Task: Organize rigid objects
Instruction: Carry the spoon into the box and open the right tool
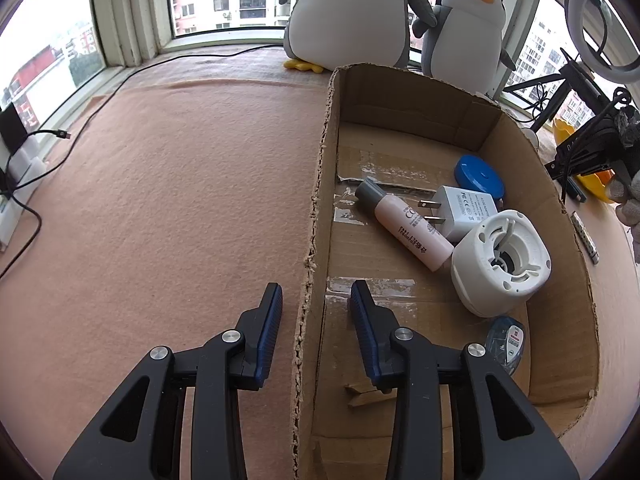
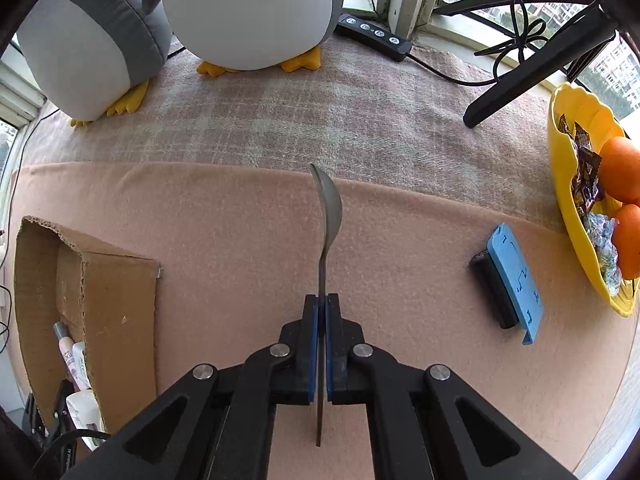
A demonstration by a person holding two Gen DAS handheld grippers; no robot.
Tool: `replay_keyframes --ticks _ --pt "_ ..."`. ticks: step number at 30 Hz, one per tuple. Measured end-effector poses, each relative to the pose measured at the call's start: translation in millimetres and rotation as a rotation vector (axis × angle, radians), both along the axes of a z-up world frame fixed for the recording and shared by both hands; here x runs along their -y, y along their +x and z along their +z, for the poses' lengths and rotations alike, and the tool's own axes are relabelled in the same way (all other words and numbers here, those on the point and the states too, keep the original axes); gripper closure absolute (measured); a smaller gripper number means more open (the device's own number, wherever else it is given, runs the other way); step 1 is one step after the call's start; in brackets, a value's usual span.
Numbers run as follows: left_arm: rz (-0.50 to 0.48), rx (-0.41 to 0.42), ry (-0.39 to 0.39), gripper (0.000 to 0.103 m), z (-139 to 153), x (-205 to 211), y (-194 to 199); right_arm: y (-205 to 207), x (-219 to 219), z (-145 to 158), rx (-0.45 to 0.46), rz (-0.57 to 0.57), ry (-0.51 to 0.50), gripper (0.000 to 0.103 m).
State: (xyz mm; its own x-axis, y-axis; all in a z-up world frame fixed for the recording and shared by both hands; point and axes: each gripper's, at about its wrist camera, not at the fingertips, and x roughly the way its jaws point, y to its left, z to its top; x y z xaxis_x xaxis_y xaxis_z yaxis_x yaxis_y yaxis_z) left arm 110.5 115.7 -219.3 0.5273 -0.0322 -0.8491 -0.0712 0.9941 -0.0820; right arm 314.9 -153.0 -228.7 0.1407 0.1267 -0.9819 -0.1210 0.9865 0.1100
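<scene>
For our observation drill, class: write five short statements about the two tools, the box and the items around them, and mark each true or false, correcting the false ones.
1. The right tool is shut on a spoon. True.
2. The left tool holds the pink tube. False: it is open and holds nothing; the tube lies in the box.
3. The left tool's fingers straddle the box's wall. True.
4. The charger lies outside the box. False: it lies inside, beside the tube.
5. The yellow bowl holds oranges. True.
</scene>
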Motion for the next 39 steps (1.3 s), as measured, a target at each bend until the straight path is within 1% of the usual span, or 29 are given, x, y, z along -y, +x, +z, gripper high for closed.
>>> replay_keyframes --ticks 2,3,5,9,10,11,13,16,20,26,31,36,38,39 --pt "0.001 0.001 0.004 0.067 0 1 0 -11 6 8 0.050 -0.002 0.017 0.100" --pt "0.002 0.001 0.006 0.067 0 1 0 -15 9 14 0.073 -0.002 0.043 0.100" --pt "0.004 0.002 0.007 0.067 0 1 -1 -25 17 31 0.118 0.000 0.070 0.100" --pt "0.006 0.001 0.013 0.067 1 2 -1 -36 14 71 0.219 0.057 0.120 0.100" --pt "0.007 0.000 0.012 0.067 1 2 -1 -40 10 78 0.231 0.078 0.135 0.100" --pt "0.008 -0.001 0.011 0.067 1 2 -1 -36 6 87 0.238 0.102 0.150 0.100" --pt "0.011 -0.003 0.007 0.067 1 2 0 -40 -11 93 0.243 0.151 0.178 0.100" --pt "0.014 -0.005 0.013 0.067 1 3 0 -59 -38 103 0.248 0.217 0.203 0.100" --pt "0.013 -0.006 0.030 0.067 2 5 0 -76 -69 107 0.231 0.304 0.224 0.100" --pt "0.021 -0.011 0.026 0.067 2 4 0 -92 -111 109 0.220 0.403 0.230 0.100" --pt "0.022 -0.010 0.031 0.067 2 5 0 -93 -135 100 0.201 0.437 0.215 0.100" --pt "0.020 -0.008 0.034 0.067 2 5 0 -95 -143 97 0.221 0.451 0.200 0.100" --pt "0.019 -0.008 0.036 0.067 3 6 -1 -96 -139 99 0.228 0.437 0.208 0.092" --pt "0.019 -0.008 0.037 0.067 3 6 -1 -96 -135 102 0.241 0.428 0.209 0.081"
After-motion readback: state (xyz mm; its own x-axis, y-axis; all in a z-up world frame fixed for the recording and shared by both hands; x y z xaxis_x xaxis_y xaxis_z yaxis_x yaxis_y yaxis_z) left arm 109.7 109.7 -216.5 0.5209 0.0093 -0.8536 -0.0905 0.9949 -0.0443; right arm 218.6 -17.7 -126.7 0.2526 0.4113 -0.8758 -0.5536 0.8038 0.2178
